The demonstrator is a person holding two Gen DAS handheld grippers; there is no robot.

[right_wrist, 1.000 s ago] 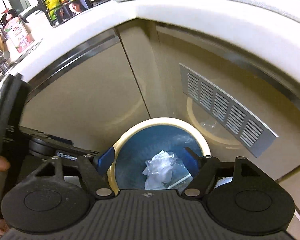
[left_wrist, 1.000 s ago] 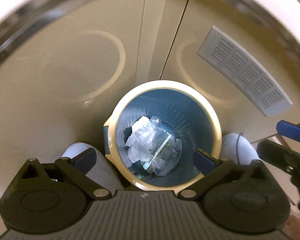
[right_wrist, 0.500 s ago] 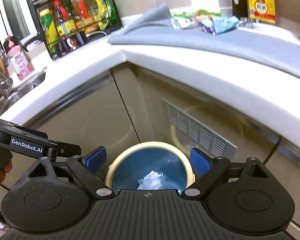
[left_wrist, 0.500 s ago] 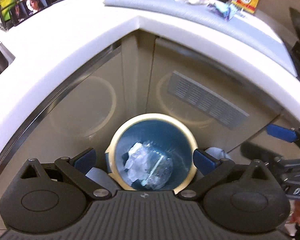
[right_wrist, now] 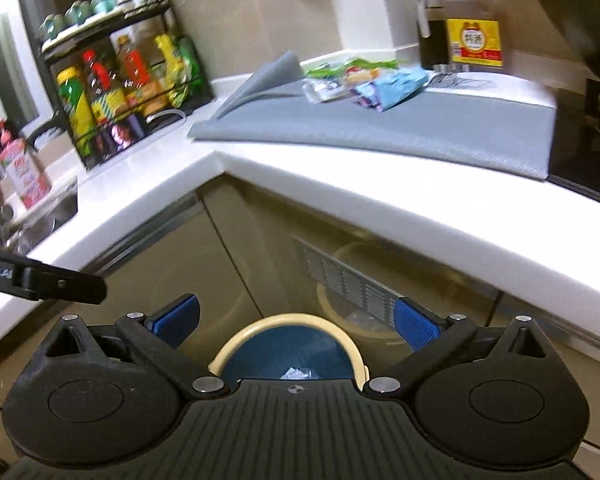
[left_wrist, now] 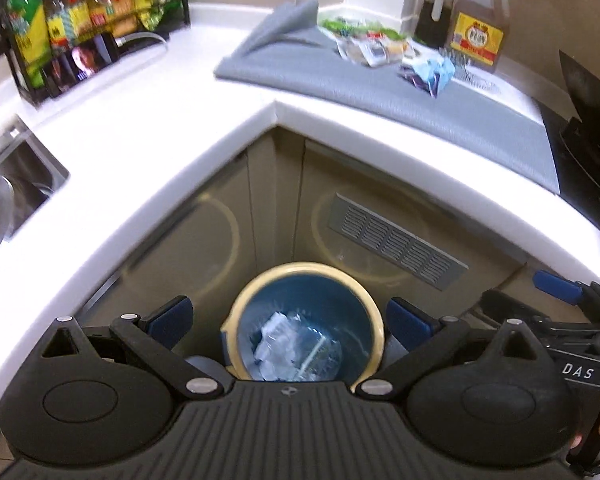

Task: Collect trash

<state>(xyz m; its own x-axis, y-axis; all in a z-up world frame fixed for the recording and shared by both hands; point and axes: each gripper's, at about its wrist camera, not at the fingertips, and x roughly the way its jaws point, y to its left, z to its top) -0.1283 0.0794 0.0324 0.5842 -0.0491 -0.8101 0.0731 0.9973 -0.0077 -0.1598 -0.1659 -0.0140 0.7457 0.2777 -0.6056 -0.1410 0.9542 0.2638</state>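
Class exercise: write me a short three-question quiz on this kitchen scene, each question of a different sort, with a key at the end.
1. True or false: the bin on the floor already holds crumpled plastic.
2. Where do the wrappers that are not yet collected lie? A) in the sink B) on the grey mat C) on the floor
3. Fill in: the right hand-held gripper is ____ and holds nothing.

Key: 1 true; 2 B; 3 open
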